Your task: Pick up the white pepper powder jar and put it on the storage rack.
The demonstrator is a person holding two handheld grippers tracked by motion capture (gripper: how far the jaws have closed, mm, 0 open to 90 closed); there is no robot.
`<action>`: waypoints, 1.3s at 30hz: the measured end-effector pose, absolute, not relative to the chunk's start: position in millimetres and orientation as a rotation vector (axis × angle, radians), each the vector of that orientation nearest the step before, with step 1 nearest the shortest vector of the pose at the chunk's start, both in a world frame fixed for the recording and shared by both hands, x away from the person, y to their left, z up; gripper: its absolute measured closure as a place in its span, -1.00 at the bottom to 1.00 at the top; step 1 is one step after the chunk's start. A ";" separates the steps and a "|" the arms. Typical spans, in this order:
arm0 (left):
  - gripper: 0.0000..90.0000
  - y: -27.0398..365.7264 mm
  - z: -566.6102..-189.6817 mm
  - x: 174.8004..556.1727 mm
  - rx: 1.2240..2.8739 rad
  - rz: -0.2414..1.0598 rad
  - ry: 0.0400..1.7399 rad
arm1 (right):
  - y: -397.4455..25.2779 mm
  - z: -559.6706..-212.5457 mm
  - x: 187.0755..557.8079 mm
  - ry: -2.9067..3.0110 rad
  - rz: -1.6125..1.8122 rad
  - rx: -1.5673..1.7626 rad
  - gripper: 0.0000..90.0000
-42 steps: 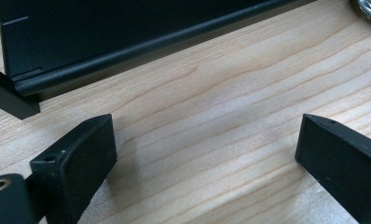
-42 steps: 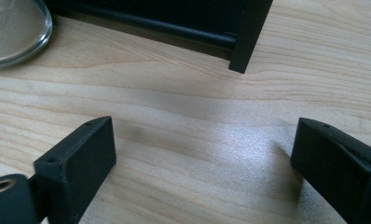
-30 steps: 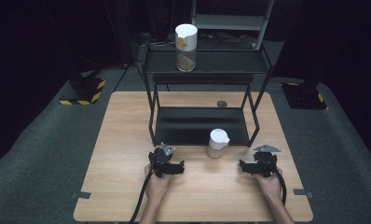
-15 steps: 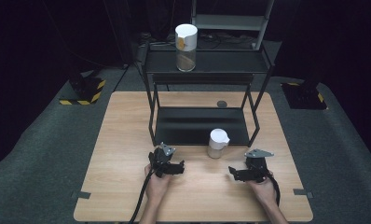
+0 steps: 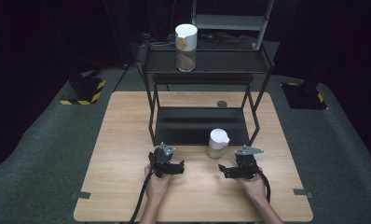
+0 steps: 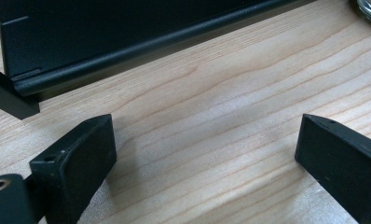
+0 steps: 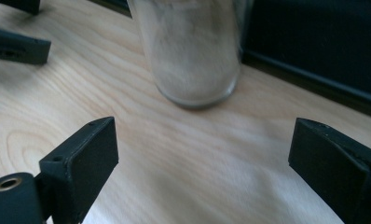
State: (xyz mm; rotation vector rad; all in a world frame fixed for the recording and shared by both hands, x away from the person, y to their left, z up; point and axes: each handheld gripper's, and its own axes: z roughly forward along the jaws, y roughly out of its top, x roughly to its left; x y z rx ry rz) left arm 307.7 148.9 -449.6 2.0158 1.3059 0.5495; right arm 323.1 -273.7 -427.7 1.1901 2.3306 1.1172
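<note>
A small glass jar (image 5: 217, 143) with a white lid stands on the wooden table (image 5: 123, 140), just in front of the black rack's lower shelf (image 5: 200, 125). My right gripper (image 5: 229, 169) rests on the table a little below and right of the jar, open. In the right gripper view the jar (image 7: 193, 51) stands upright just beyond the open right gripper (image 7: 204, 149), nothing between the jaws. My left gripper (image 5: 170, 163) lies open on the table left of the jar. In its own view the left gripper (image 6: 207, 140) frames bare wood facing the shelf edge (image 6: 127, 51).
A taller jar (image 5: 186, 41) with a white lid and yellow label stands on the rack's top shelf (image 5: 230, 63). A small dark round object (image 5: 221, 103) lies on the table behind the rack. Rack legs (image 5: 152, 116) stand near both grippers. Dark carpet surrounds the table.
My right gripper has moved left and turned toward the small jar. The left gripper and both jars have stayed where they were.
</note>
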 end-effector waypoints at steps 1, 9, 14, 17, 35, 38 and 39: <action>-0.88 148.9 -449.5 307.7 2.016 0.550 1.306 | -271.8 -427.2 325.1 2.332 1.120 1.187 -0.82; -0.89 149.0 -449.6 307.7 2.015 0.549 1.305 | -259.7 -423.7 337.4 2.302 1.146 1.194 -0.75; -0.89 149.0 -449.5 307.8 2.016 0.550 1.305 | -254.2 -421.6 343.5 2.284 1.167 1.189 -0.70; -0.89 149.0 -449.5 307.8 2.016 0.549 1.305 | -251.2 -421.2 346.3 2.273 1.176 1.187 -0.67; -0.89 149.0 -449.5 307.8 2.016 0.549 1.305 | -240.1 -425.9 348.8 2.225 1.208 1.128 -0.38; -0.89 149.0 -449.5 307.8 2.016 0.549 1.305 | -240.5 -426.5 348.8 2.225 1.209 1.119 -0.37; -0.89 149.0 -449.5 307.8 2.016 0.549 1.305 | -240.5 -426.6 348.8 2.226 1.209 1.116 -0.37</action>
